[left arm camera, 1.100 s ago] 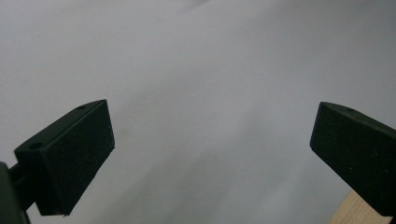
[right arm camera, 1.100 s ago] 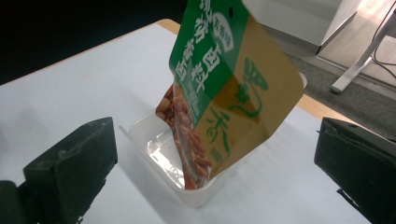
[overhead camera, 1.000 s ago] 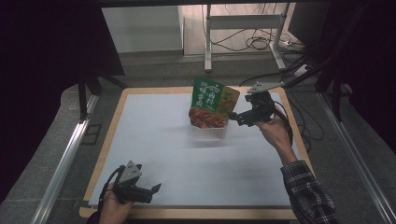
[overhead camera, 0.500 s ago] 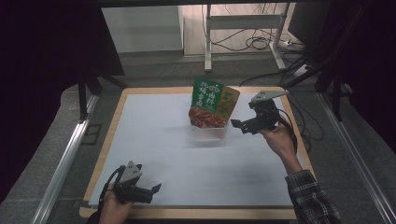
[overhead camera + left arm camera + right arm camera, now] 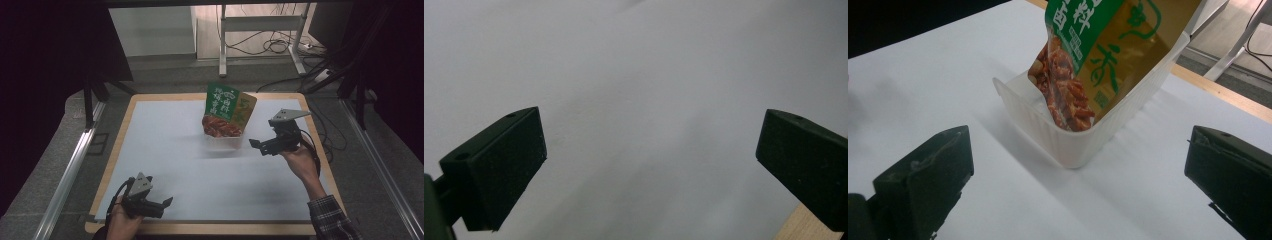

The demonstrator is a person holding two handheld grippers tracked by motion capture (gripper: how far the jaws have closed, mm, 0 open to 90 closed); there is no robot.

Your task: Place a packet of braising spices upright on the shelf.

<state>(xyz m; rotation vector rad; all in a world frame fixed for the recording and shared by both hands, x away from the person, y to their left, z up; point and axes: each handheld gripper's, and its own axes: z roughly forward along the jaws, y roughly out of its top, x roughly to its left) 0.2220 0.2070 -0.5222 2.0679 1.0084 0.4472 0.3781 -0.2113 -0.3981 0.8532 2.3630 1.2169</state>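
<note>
A green and gold snack bag (image 5: 227, 109) (image 5: 1098, 55) stands upright in a white ribbed tray (image 5: 1083, 135) (image 5: 222, 141) at the back middle of the white mat. My right gripper (image 5: 256, 145) (image 5: 1078, 195) is open just to the right of the tray, jaws pointing toward it and holding nothing. My left gripper (image 5: 167, 202) (image 5: 649, 165) rests open at the front left of the mat, far from the bag, with bare white mat between its jaws.
The white mat (image 5: 200, 175) lies on a wooden board (image 5: 210, 227) whose edge shows at the front and right. Metal rails (image 5: 70, 170) run along both sides. Cables and a stand's legs (image 5: 260, 35) lie on the floor beyond the back edge.
My right gripper has drawn back from the bag toward the right and front, now open and apart from the tray. The left gripper has stayed put.
</note>
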